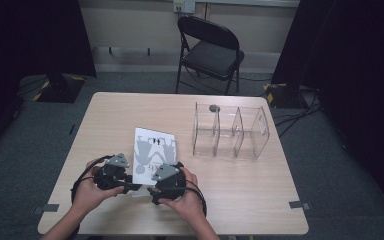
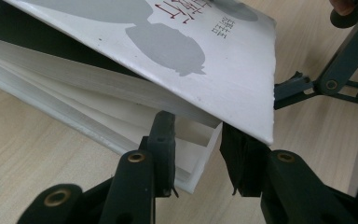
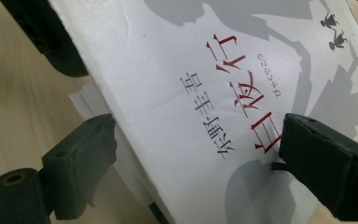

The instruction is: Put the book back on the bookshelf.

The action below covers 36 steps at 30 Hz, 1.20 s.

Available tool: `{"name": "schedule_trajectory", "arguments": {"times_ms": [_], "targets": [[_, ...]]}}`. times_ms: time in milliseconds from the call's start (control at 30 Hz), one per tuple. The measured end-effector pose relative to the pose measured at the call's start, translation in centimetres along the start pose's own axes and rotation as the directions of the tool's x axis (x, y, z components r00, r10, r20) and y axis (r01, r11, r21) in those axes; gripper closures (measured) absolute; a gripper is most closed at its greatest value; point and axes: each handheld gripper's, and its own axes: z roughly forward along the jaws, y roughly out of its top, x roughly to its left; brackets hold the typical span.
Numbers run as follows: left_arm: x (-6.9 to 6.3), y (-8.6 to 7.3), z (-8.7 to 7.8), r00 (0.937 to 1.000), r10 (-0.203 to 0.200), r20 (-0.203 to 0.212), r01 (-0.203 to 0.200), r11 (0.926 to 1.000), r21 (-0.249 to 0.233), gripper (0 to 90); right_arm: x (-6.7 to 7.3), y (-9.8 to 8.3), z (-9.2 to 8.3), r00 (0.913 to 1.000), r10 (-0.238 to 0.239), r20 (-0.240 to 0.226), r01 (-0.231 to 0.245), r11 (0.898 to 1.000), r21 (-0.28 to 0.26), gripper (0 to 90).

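Note:
A white paperback book [image 1: 152, 149] with grey silhouettes and red and black lettering lies near the table's front middle. My left gripper [image 1: 132, 187] is at its near left corner. In the left gripper view the jaws [image 2: 198, 158] close on the corner of the page block [image 2: 121, 121], and the raised cover [image 2: 205, 51] rests over the right jaw. My right gripper [image 1: 154, 189] comes in from the right, and one of its fingers [image 2: 303, 88] touches the cover's edge. In the right gripper view its jaws [image 3: 191, 163] stand wide, one below the cover's edge, one over the printed cover [image 3: 205, 93].
A clear plastic organiser [image 1: 230, 131] with three compartments stands on the table [image 1: 260, 185] at the right, behind the book. A black folding chair [image 1: 210, 50] stands beyond the far edge. Dark curtains and cables flank the floor on both sides.

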Motion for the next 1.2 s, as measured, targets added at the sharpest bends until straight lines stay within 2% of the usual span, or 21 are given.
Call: {"name": "schedule_trajectory", "arguments": {"times_ms": [200, 300, 733, 967, 1200], "targets": [[0.0, 0.0, 0.0, 1.0, -0.001, -0.001, 0.001, 1.0, -0.001, 65.9, -0.08, 0.09, 0.17, 0.9999, 0.009, 0.01, -0.009, 1.0, 0.001, 10.0], [-0.04, 0.01, -0.01, 1.0, -0.002, -0.003, 0.002, 1.0, 0.001, 65.9, 0.07, 0.09, 0.27, 0.9997, -0.007, 0.024, 0.006, 1.0, 0.005, 9.9], [-0.05, 0.02, 0.03, 1.0, -0.009, -0.004, 0.009, 1.0, 0.004, 65.9, 0.5, 0.13, 0.5, 0.9989, -0.007, 0.047, 0.007, 1.0, 0.01, 8.4], [-0.04, 0.08, -0.01, 0.9999, -0.012, -0.004, 0.012, 0.9999, 0.004, 66.0, 0.6, 0.13, 0.53, 0.9979, -0.039, 0.052, 0.038, 0.999, 0.019, 8.6], [-0.26, 0.25, -0.14, 0.9998, -0.009, -0.017, 0.009, 0.9999, 0.011, 66.2, 0.85, 0.1, 0.6, 0.996, -0.05, 0.073, 0.049, 0.999, 0.021, 8.4]]}}
